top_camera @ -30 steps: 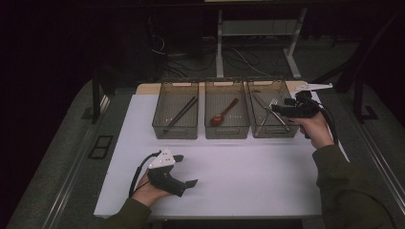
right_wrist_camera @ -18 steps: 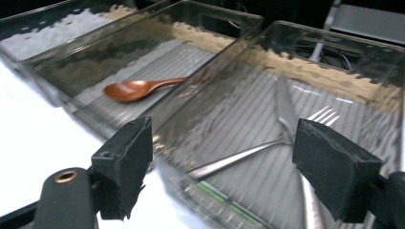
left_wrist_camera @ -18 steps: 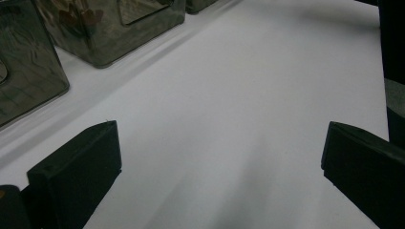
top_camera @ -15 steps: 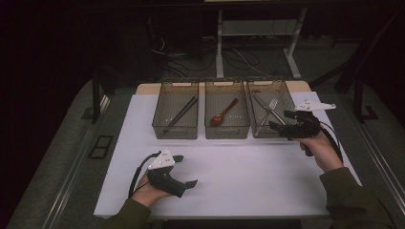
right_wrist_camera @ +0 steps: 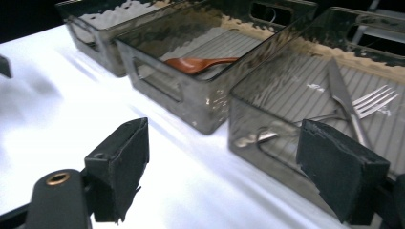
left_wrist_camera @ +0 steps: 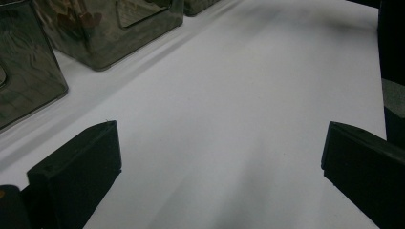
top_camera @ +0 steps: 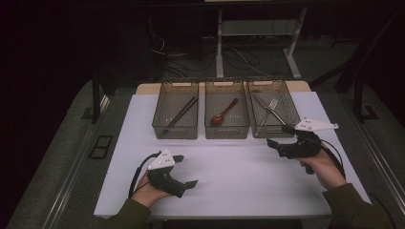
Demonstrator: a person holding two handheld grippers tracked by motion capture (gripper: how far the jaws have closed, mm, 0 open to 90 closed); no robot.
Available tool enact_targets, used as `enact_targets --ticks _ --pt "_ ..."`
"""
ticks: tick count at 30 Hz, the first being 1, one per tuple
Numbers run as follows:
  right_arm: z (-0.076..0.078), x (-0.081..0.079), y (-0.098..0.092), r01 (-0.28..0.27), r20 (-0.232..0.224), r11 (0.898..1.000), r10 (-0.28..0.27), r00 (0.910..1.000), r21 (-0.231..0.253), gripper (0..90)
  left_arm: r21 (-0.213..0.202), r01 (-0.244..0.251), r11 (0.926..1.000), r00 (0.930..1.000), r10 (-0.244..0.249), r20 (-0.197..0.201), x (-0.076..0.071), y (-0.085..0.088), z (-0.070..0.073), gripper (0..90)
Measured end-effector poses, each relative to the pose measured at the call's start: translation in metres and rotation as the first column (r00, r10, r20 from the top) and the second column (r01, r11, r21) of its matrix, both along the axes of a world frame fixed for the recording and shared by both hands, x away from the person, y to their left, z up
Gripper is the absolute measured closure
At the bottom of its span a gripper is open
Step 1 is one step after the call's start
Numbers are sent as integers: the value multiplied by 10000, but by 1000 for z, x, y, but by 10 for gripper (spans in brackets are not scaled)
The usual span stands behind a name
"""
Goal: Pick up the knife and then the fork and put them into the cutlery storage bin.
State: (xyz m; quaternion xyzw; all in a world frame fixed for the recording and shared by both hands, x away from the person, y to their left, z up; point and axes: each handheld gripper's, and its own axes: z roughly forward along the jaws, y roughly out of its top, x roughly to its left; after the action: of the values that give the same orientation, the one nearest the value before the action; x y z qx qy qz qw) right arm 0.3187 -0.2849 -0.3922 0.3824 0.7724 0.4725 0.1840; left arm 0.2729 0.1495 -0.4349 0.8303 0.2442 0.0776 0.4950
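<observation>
Three smoky clear bins stand in a row at the back of the white mat (top_camera: 239, 167). The left bin (top_camera: 175, 130) holds black chopsticks (top_camera: 180, 114), the middle bin (top_camera: 227, 130) a brown spoon (top_camera: 223, 113), the right bin (top_camera: 260, 131) a fork (top_camera: 270, 109) and a knife (top_camera: 261, 101). My right gripper (top_camera: 277, 135) hovers just in front of the right bin, open; its jaws have just been opening, with nothing between them. The right gripper (right_wrist_camera: 224, 143) looks onto the spoon (right_wrist_camera: 200, 64) and fork (right_wrist_camera: 377, 102). My left gripper (top_camera: 187, 170) rests open and holds nothing near the front left of the mat.
Table legs and cables (top_camera: 239, 57) lie on the dark floor behind the table. The mat's front edge (top_camera: 215, 212) is close to both hands. In the left gripper view, bin walls (left_wrist_camera: 110, 28) stand at the upper left beyond bare white mat (left_wrist_camera: 229, 109).
My right gripper has come back from above the right bin toward the person and slightly down, to the mat in front of that bin. The left gripper has stayed put.
</observation>
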Motion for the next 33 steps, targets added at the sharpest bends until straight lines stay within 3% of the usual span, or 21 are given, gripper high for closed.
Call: enact_targets --ticks 7,19,33 --pt "-12 -18 3 -498 -8 9988 498 9988 -9 171 -60 18 10000 10000 -18 24 0 0 0 0" --pt "-29 -38 -2 -778 -151 9968 780 9968 171 170 -68 59 10000 10000 -59 14 0 0 0 0" --pt "-52 -55 -18 -714 -529 9970 730 9959 316 170 -8 118 9999 9999 -118 0 -1 0 0 0"
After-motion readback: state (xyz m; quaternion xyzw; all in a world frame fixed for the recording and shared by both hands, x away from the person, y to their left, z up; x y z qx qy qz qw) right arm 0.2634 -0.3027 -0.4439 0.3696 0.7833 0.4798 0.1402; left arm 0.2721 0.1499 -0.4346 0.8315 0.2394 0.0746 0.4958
